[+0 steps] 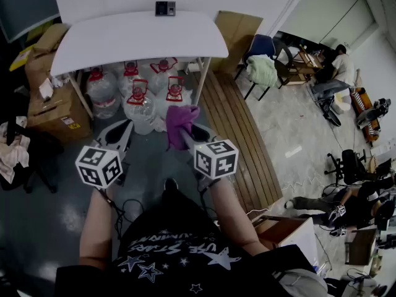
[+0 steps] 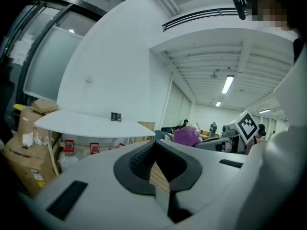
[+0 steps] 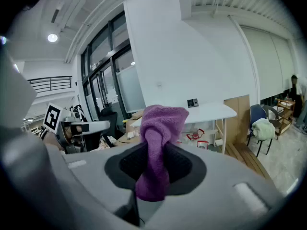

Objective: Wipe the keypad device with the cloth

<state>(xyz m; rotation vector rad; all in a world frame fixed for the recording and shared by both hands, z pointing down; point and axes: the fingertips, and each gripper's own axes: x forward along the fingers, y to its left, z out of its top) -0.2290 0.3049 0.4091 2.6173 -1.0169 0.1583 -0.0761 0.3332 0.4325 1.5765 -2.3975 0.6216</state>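
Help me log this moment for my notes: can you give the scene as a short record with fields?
Keypad device: on the wall just above the white table, untouched
Cloth: purple, clamped in the right gripper, held up in the air
Left gripper: jaws together, nothing in them
Under the table: water jugs with red handles
Wiping: not yet begun; both grippers are short of the table

1. Table: white, set against the wall.
2. Water jugs: red-capped, clustered under the table.
3. Cardboard boxes: stacked left of the table.
4. Slatted wooden platform: right of the table.
5. Chair: pale green fabric draped on it.
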